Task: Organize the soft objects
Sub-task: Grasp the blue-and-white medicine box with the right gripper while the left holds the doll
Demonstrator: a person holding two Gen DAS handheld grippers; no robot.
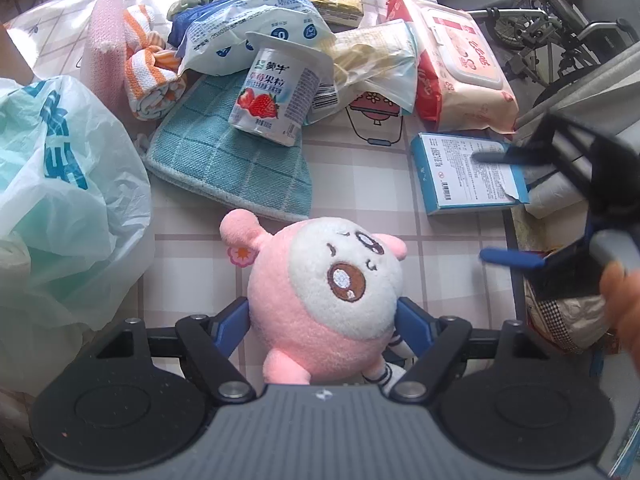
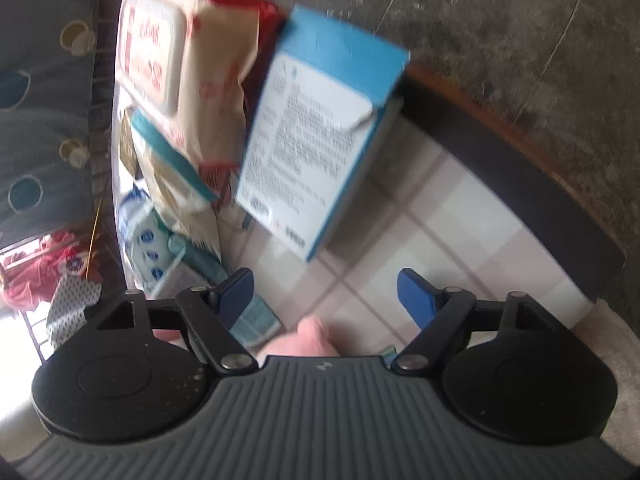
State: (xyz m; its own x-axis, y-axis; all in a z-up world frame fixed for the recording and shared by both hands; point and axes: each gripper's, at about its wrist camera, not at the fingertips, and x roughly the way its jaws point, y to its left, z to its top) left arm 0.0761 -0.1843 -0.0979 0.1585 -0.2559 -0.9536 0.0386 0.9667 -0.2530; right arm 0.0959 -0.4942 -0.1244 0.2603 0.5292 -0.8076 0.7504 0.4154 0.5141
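Observation:
A pink and white plush toy (image 1: 328, 292) with an embroidered face sits between the blue pads of my left gripper (image 1: 322, 320), which is shut on its body. A teal cloth (image 1: 232, 164) and an orange-striped rolled towel (image 1: 150, 76) lie behind it on the checked tablecloth. My right gripper (image 2: 326, 290) is open and empty above the table near the blue box (image 2: 316, 136); it also shows at the right of the left wrist view (image 1: 492, 208). A bit of the pink plush (image 2: 308, 340) shows low in the right wrist view.
A strawberry yogurt cup (image 1: 276, 92) leans on the teal cloth. A wet-wipes pack (image 1: 460, 64), snack bags (image 1: 248, 28), a pink sponge (image 1: 106, 40) and the blue box (image 1: 468, 172) crowd the back. A plastic bag (image 1: 60, 184) fills the left. The table edge (image 2: 520, 160) is on the right.

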